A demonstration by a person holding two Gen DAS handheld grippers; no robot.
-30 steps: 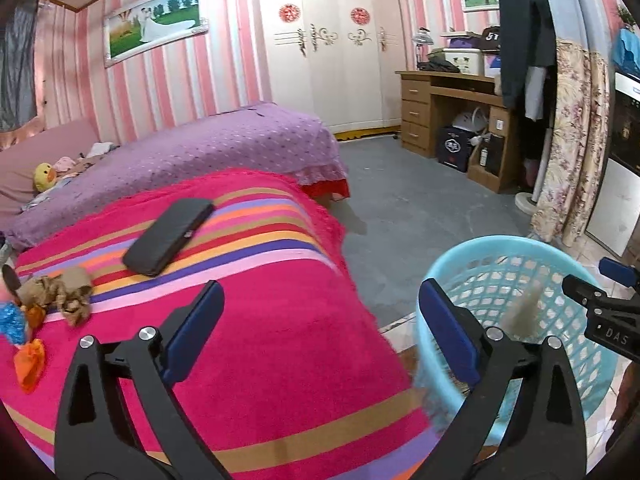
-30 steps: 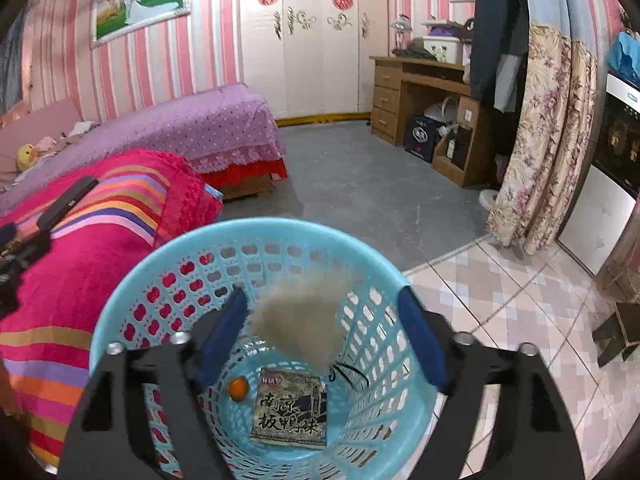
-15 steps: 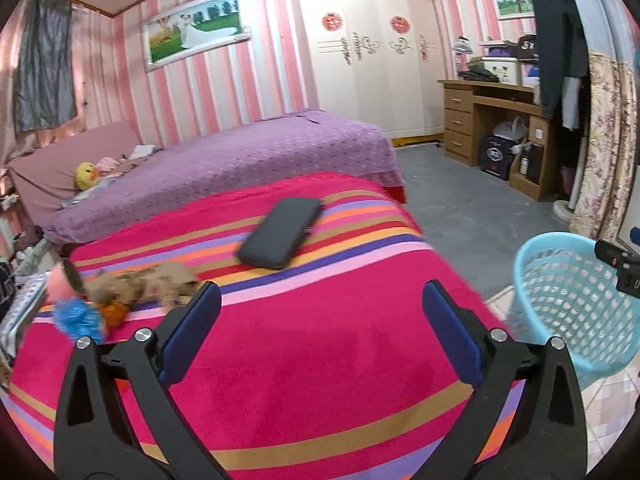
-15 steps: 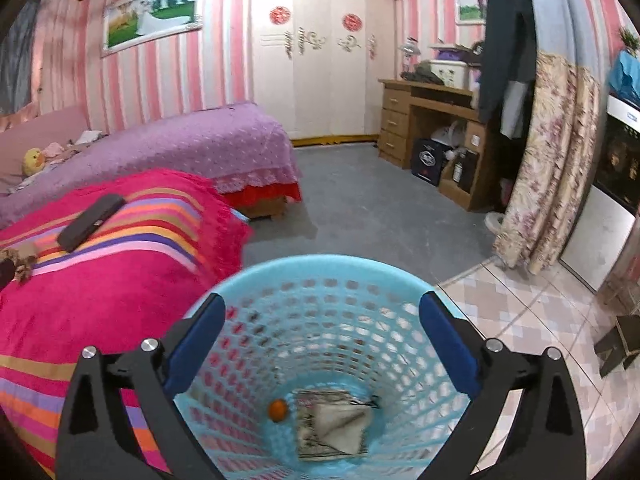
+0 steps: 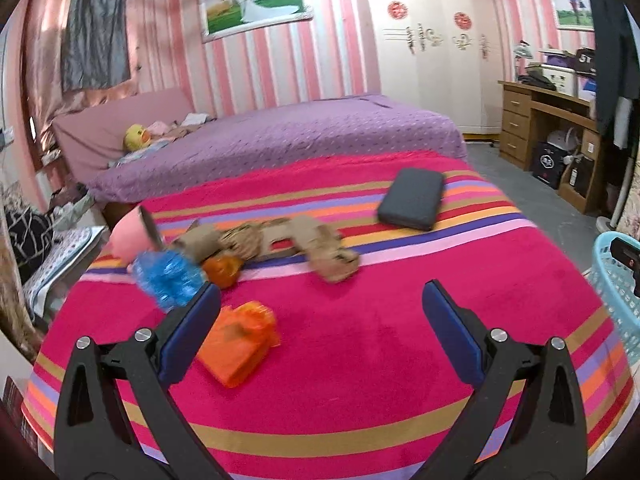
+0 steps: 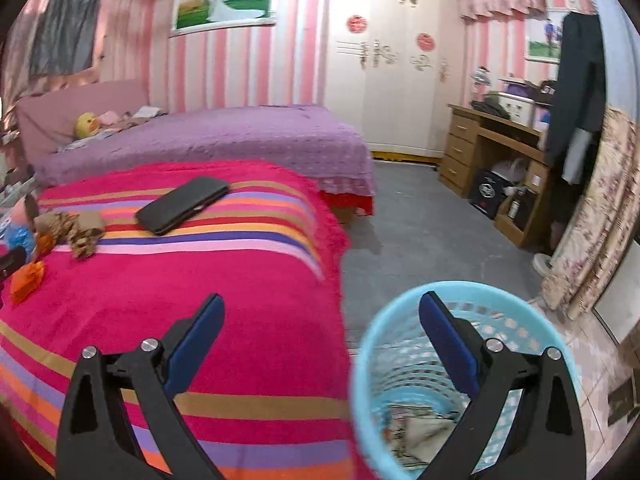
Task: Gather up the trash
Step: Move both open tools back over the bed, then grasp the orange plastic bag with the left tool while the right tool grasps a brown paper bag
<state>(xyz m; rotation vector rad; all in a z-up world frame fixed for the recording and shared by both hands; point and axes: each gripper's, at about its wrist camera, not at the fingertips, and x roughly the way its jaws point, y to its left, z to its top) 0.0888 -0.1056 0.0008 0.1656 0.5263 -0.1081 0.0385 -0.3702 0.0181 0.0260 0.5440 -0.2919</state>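
Observation:
My left gripper (image 5: 320,320) is open and empty above the striped pink blanket (image 5: 360,344). An orange wrapper (image 5: 238,344) lies just by its left finger. Behind it lie a blue plastic wrapper (image 5: 170,276), a small orange piece (image 5: 222,270) and crumpled brown paper (image 5: 280,240). My right gripper (image 6: 320,332) is open and empty, between the bed edge and the light blue basket (image 6: 368,360). The basket holds a printed packet and pale paper (image 6: 416,432). The brown paper (image 6: 76,230) and orange wrapper (image 6: 26,280) also show in the right wrist view.
A black case (image 5: 412,198) lies on the blanket toward the right; it also shows in the right wrist view (image 6: 182,204). A pink toy (image 5: 128,236) sits at the blanket's left edge. A purple bed (image 5: 300,136), a wooden desk (image 6: 504,156) and grey floor (image 6: 420,232) lie beyond.
My left gripper has swung left from the basket over the bed, bringing the trash pile into view. The paper dropped from my right gripper into the basket, and that gripper has moved left.

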